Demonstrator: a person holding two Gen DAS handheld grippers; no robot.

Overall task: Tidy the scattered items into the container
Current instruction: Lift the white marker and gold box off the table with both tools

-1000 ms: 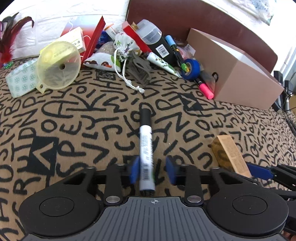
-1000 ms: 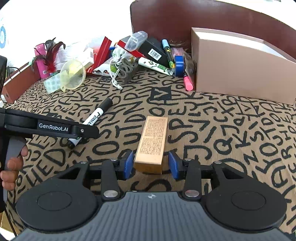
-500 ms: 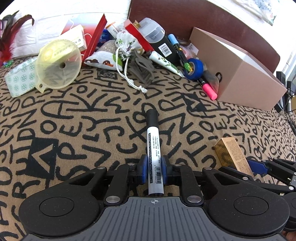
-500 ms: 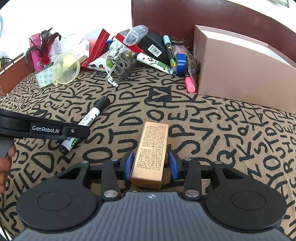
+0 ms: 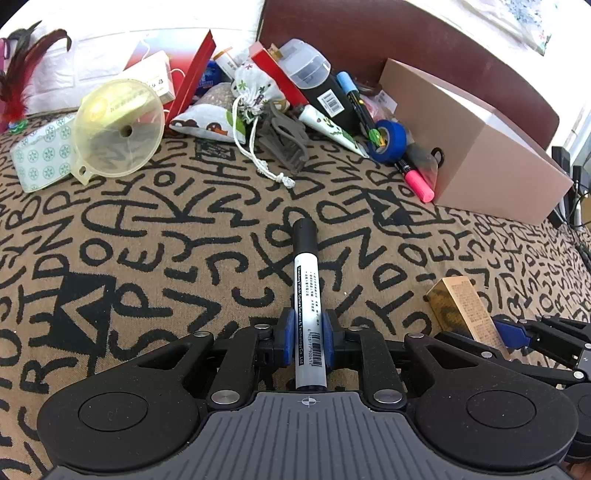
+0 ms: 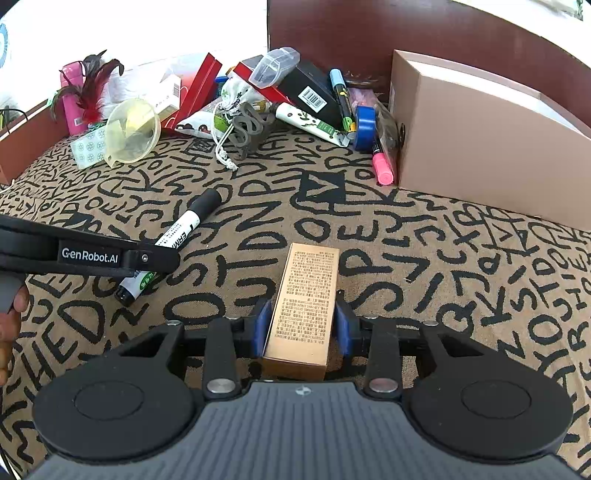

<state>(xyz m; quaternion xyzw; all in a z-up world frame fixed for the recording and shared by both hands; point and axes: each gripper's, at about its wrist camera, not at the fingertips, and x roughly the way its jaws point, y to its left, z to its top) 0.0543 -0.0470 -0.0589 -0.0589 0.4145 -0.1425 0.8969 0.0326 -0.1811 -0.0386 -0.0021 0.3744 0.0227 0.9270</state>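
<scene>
A black-capped white marker (image 5: 306, 295) lies on the lettered cloth, and my left gripper (image 5: 306, 332) has its blue pads pressed on the barrel, though the jaws are opening slightly. The right wrist view shows the same marker (image 6: 184, 236) under the left gripper (image 6: 159, 260). A gold box (image 6: 306, 295) lies lengthwise between the pads of my right gripper (image 6: 303, 325), whose jaws are closing and touch both its sides. In the left wrist view the gold box (image 5: 461, 310) and right gripper (image 5: 513, 332) sit low right. The tan cardboard box (image 6: 480, 129) stands at the back right.
A heap lines the back edge: yellow funnel (image 5: 118, 125), drawstring pouch (image 5: 255, 92), grey clip (image 5: 284, 144), blue tape roll (image 5: 388, 140), pink highlighter (image 5: 417, 182), red boxes, black box. A dark headboard (image 6: 351, 29) rises behind. A hand (image 6: 11, 314) shows at far left.
The left jaws closed from wide apart onto the marker's barrel. The right jaws narrowed until their pads met the gold box's sides. Neither object left the cloth.
</scene>
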